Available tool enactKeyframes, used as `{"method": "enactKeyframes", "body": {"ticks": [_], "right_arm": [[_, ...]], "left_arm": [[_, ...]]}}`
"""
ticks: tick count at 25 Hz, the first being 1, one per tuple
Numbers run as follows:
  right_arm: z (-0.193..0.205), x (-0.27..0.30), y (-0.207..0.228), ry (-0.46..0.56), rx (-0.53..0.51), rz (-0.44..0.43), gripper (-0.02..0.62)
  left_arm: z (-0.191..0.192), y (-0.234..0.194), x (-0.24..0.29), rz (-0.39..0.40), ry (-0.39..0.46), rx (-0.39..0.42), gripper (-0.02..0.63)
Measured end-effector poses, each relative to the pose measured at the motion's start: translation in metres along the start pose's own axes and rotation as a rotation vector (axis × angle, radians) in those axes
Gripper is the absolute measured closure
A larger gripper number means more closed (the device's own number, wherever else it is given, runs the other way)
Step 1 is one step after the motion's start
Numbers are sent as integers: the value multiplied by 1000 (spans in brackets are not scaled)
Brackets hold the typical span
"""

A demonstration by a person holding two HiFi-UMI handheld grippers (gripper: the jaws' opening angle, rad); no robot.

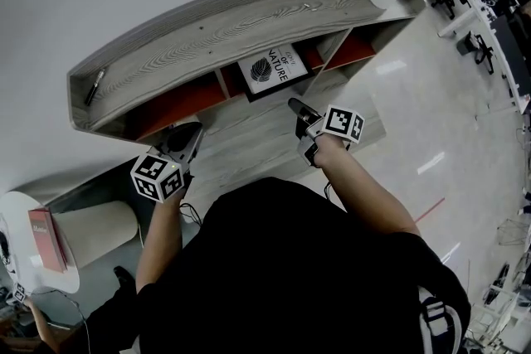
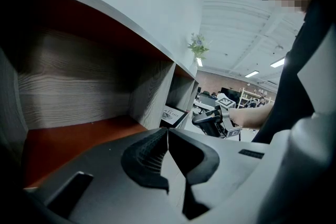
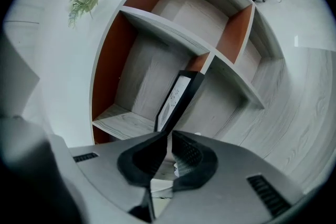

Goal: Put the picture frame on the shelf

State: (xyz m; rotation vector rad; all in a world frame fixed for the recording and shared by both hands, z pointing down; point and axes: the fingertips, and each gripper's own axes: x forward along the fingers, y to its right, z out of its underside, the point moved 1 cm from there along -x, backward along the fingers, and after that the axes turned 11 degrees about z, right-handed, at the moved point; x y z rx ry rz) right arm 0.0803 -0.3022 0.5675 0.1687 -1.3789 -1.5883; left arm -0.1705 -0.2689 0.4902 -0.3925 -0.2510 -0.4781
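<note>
Holding left gripper [image 1: 192, 133] and right gripper [image 1: 296, 105], jaws together, both empty; we see frame [image 1: 270, 70] leaning in shelf [image 1: 207, 37] middle bay.

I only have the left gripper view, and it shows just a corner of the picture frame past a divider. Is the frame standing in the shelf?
Observer: Yes. The head view shows the picture frame standing in the middle compartment of the shelf, tilted back with its print facing out.
Operator: Is the right gripper gripping it?
Observer: No. In the right gripper view, the right gripper has its jaws together with nothing between them. The frame sits just beyond the tips.
Operator: Anything on the shelf's top board?
Observer: A dark pen-like item lies near its left end.
</note>
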Motion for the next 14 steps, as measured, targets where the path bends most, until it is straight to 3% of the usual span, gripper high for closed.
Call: {"method": "enactKeyframes", "body": {"ticks": [14], "right_arm": [[4,-21,-7,13,-118,-25,580]], "left_arm": [[-1,15,4,6,-4,16,583]]}}
